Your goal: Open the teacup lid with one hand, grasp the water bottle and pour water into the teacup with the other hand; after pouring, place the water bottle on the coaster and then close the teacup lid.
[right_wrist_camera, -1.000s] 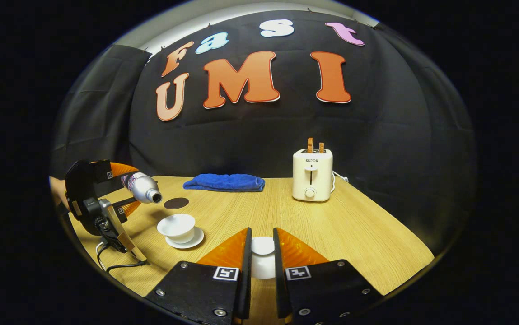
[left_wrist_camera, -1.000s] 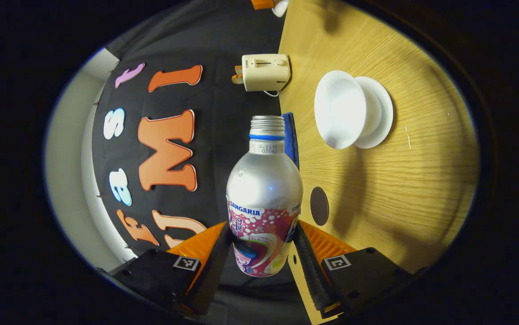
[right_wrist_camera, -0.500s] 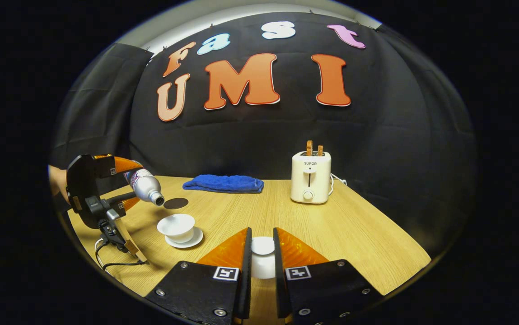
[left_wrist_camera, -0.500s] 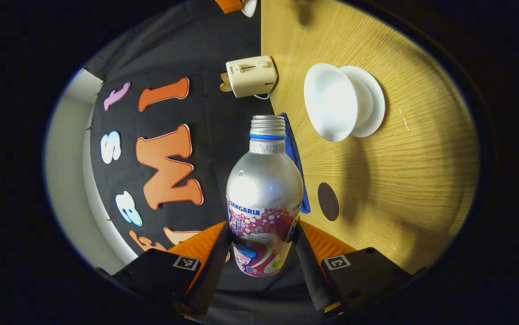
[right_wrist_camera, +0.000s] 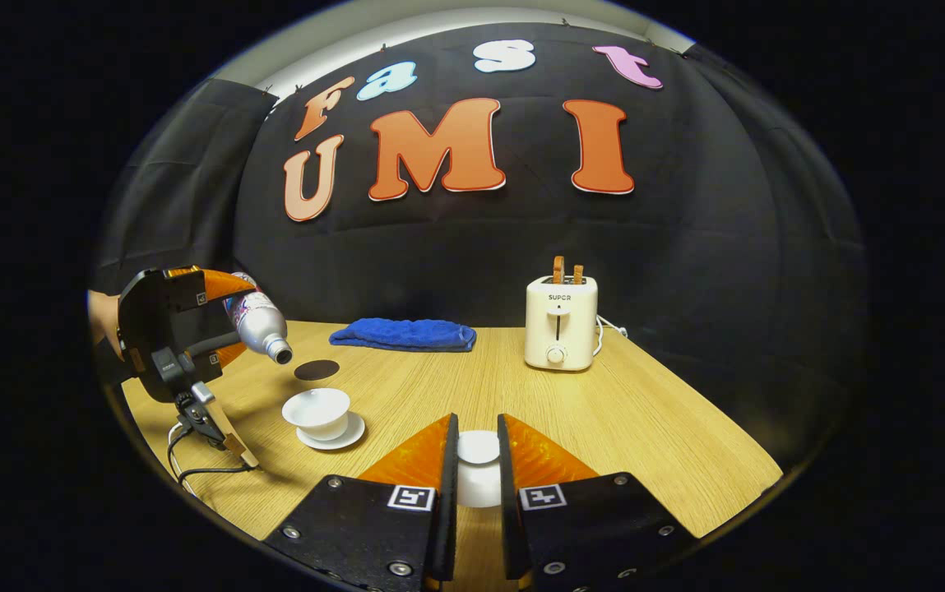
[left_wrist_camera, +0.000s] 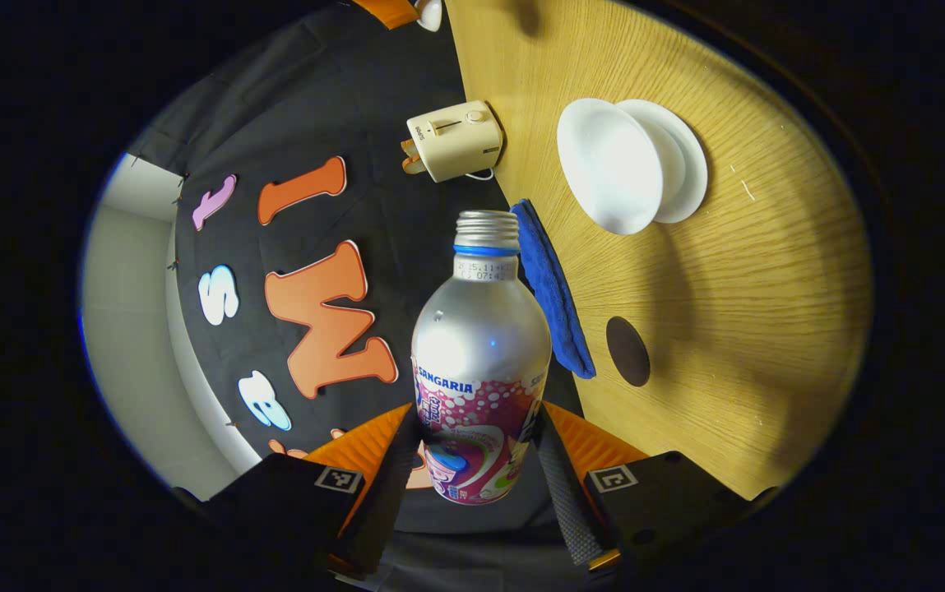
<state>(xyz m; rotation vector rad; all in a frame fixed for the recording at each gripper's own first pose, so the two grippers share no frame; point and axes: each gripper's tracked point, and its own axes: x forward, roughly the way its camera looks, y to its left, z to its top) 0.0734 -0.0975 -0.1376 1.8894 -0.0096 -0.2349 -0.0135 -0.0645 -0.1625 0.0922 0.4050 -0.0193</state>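
My left gripper (left_wrist_camera: 480, 464) is shut on a silver water bottle (left_wrist_camera: 480, 353) with a pink label and an uncapped threaded neck. In the right gripper view that bottle (right_wrist_camera: 257, 322) is tilted mouth-down, above and just left of the open white teacup (right_wrist_camera: 318, 409) on its saucer (right_wrist_camera: 342, 433). No stream of water shows. The teacup (left_wrist_camera: 608, 164) and the dark round coaster (left_wrist_camera: 628, 351) lie beyond the bottle. My right gripper (right_wrist_camera: 478, 473) is shut on the white teacup lid (right_wrist_camera: 478, 450), held low over the table's front middle.
A blue folded towel (right_wrist_camera: 406, 333) lies at the back of the wooden table (right_wrist_camera: 645, 427), behind the coaster (right_wrist_camera: 316, 370). A cream toaster (right_wrist_camera: 560, 321) stands at the back right. A cable (right_wrist_camera: 192, 473) trails under the left gripper (right_wrist_camera: 172, 333) near the table's left edge.
The left gripper has turned and risen a little, tipping the bottle's mouth further down over the teacup. The right gripper with the lid has stayed put.
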